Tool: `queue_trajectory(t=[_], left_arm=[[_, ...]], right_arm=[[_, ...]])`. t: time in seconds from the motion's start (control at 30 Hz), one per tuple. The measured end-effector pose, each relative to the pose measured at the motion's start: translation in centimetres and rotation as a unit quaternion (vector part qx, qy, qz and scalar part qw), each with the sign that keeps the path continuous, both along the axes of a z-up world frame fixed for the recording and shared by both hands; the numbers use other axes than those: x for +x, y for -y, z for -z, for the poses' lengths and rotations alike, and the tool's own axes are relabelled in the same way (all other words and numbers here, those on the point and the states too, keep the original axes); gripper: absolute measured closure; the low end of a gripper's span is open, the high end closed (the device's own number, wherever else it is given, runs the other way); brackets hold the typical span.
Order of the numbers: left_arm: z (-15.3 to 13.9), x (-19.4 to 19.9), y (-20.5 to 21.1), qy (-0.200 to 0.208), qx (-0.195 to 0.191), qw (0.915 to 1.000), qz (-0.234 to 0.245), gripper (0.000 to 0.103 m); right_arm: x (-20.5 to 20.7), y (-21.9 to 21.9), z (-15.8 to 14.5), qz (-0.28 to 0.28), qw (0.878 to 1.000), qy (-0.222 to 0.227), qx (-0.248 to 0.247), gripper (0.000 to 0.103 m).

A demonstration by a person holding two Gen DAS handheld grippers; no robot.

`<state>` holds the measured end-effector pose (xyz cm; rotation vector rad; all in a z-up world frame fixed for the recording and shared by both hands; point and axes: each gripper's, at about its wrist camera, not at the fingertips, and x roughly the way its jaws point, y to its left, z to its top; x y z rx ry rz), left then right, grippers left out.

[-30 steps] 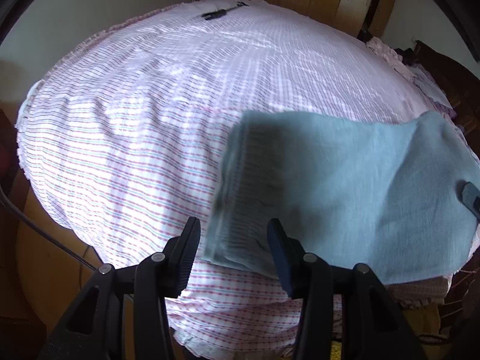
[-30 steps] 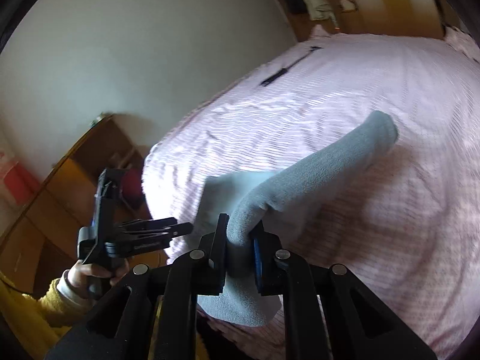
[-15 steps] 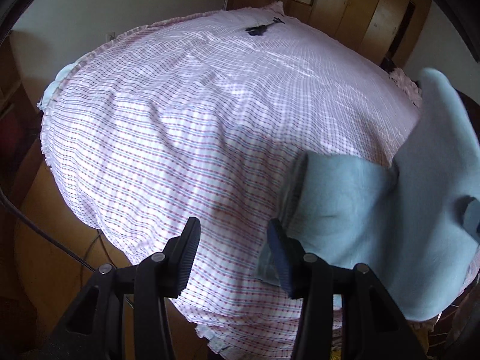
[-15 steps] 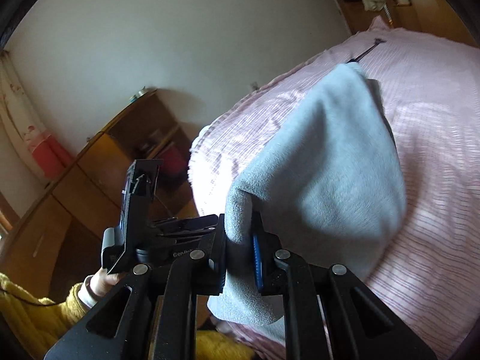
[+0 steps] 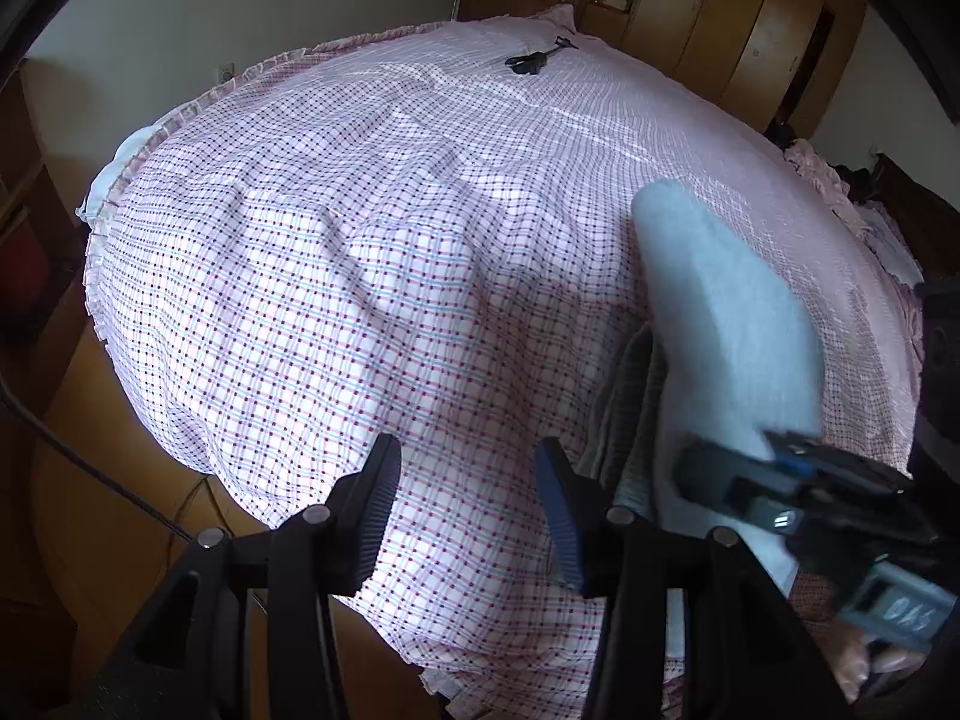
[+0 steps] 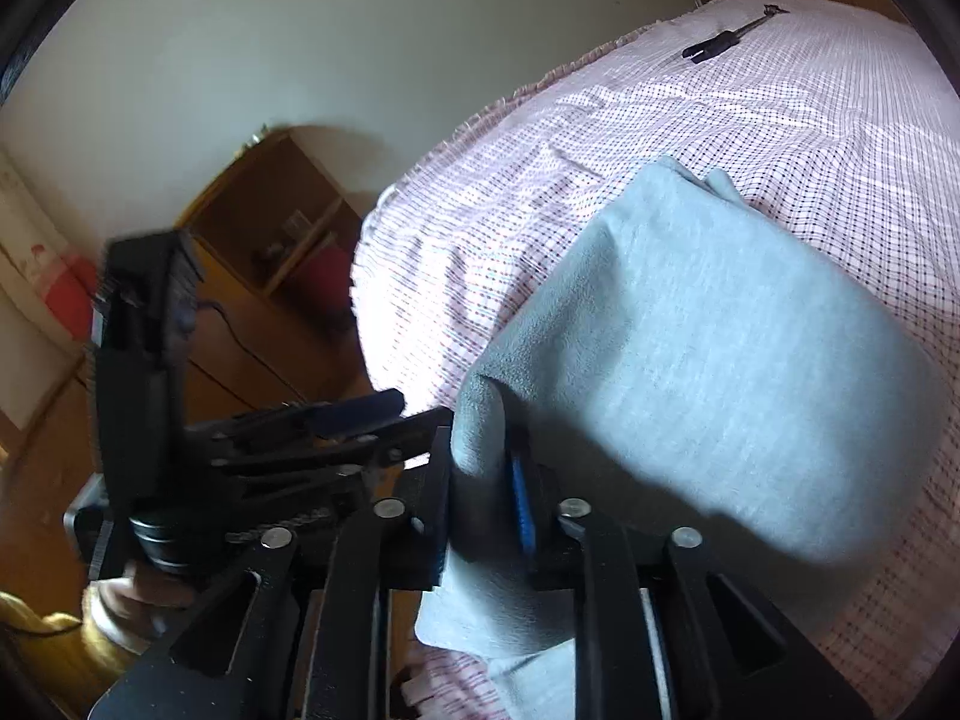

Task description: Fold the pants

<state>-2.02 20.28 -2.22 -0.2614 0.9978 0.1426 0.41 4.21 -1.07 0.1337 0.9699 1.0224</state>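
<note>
**Right gripper carrying the pants end over the fold**

The right gripper (image 6: 480,480) had the grey-blue pants (image 6: 720,372) between its jaws. The jaws had just been opening, yet the cloth stood bunched between them, apparently gripped so that the end could be laid across the layers below. The left gripper (image 5: 468,510) hovered about half open and empty over the checked bedsheet (image 5: 360,300), just beside the fold's edge, probably ready to steady or smooth it. The pants lay near the bed's near edge, their lifted part arching above the lower layers. Farther off, a small black object (image 5: 534,60) rested on the sheet, and wooden wardrobes (image 5: 750,30) stood behind.
</note>
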Motion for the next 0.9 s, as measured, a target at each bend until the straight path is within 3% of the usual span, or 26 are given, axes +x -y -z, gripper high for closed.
queue_trajectory(t=[0.3, 0.5, 0.6, 0.67, 0.9], left_arm=[[-1.8, -0.3, -0.4, 0.018, 0.001, 0.9998, 0.002, 0.054], [-2.8, 0.2, 1.6, 0.024, -0.043, 0.9977, 0.047, 0.054], [-2.9, 0.7, 3.5, 0.025, -0.063, 0.9949, 0.076, 0.047], [-2.4, 0.8, 4.9, 0.013, -0.056, 0.9941, 0.092, 0.046], [0.5, 0.2, 6.5, -0.045, 0.023, 0.9919, 0.117, 0.045]], right_arm=[[-1.9, 1.1, -1.7, -0.021, 0.999, 0.038, -0.021, 0.072], [-1.8, 6.8, -2.2, 0.056, 0.995, 0.055, -0.062, 0.057], [-1.1, 9.4, -1.6, 0.102, 0.992, 0.038, -0.065, 0.055], [-0.5, 10.9, -0.7, 0.133, 0.988, 0.021, -0.074, 0.055], [1.3, 12.5, 2.6, 0.151, 0.984, -0.075, -0.052, 0.055]])
